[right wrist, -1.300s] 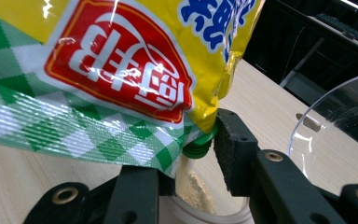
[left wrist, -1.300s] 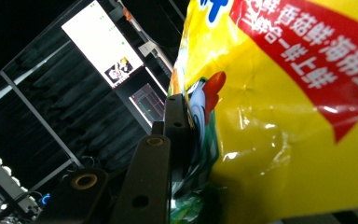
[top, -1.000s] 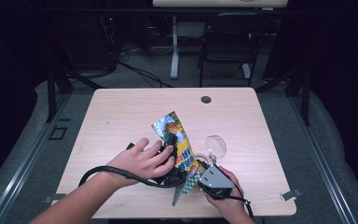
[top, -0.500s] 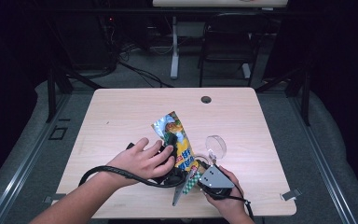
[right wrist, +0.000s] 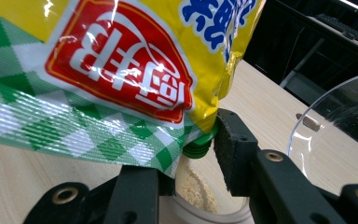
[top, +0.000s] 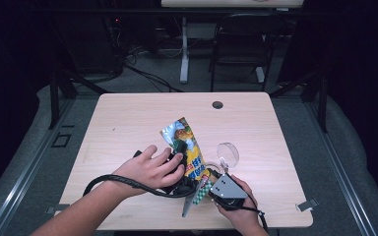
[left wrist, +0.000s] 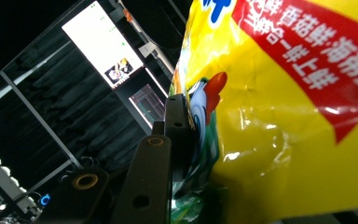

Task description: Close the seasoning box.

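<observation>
**Snack bag held over a small clear jar**

A yellow foil snack bag [top: 191, 152] with red labels and a green-checked end was seen near the front middle of the light wooden table [top: 128, 118], lifted off its surface and tilted, its silvery end pointing away from the person. Under its lower, checked end a small clear plastic jar [right wrist: 200, 196] was seen, holding a pale, crumb-like powder at its bottom. The green screw spout [right wrist: 198, 148] of the bag was seen pointing down into the jar's mouth in the right gripper view. A clear round lid [top: 228, 154] was seen standing tilted just beside the jar, on the side away from the person.

The left gripper [top: 179, 169] was held under the person's left hand [top: 147, 169], and in the left gripper view one black jaw was seen pressed against the side of the bag [left wrist: 284, 116], the other being hidden behind the foil; the bag was thus pinched between them. The right gripper [right wrist: 193, 154] was held at the jar, its jaws set on either side of the jar's rim and the spout; whether they pressed on the jar could not be told.

The high view gave the layout of the table, with a dark round grommet [top: 217, 104] near its far edge. The powder and the spout were made out in the right gripper view alone.
</observation>
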{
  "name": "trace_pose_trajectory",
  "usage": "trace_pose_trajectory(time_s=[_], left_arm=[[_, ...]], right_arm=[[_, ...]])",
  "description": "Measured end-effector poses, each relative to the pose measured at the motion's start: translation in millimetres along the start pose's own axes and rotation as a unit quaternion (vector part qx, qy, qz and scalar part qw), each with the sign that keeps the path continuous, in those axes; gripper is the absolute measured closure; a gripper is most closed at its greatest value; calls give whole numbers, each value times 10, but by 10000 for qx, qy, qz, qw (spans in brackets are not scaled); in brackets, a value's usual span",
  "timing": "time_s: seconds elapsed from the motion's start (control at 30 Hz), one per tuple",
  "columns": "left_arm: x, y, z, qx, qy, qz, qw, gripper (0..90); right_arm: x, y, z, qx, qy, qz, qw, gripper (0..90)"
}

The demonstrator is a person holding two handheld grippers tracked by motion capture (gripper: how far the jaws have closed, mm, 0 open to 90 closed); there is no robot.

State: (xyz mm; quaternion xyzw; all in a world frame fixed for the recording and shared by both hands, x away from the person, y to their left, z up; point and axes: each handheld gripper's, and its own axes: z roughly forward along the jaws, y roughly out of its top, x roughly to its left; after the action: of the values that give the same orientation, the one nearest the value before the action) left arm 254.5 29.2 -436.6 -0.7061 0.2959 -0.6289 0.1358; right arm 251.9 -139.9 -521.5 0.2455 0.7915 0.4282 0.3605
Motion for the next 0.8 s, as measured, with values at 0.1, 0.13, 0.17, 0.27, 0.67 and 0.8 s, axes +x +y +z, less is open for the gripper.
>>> trace_pose_trajectory(time_s=[0.1, 0.13, 0.17, 0.27, 0.67, 0.8], left_arm=[[-4, -2, 2, 0, -14, -14, 10000, 820], [-6, -2, 2, 0, -11, -15, 10000, 821], [-6, -2, 2, -1, -17, -20, 10000, 821], [-7, -4, 4, -5, -19, -37, 10000, 821], [-47, -24, 18, -58, -74, -229, 9997, 825], [-64, -28, 17, -45, -134, -280, 9995, 826]], right_arm=[[0, -1, 2, 6, 11, 8, 10000, 702], [1, -1, 2, 5, 13, 7, 10000, 702], [1, -1, 2, 8, 10, 7, 10000, 702], [1, -1, 3, 3, 12, 9, 10000, 702], [0, -1, 5, -17, 33, 38, 10000, 703], [-1, -2, 5, 0, 25, 23, 10000, 703]])
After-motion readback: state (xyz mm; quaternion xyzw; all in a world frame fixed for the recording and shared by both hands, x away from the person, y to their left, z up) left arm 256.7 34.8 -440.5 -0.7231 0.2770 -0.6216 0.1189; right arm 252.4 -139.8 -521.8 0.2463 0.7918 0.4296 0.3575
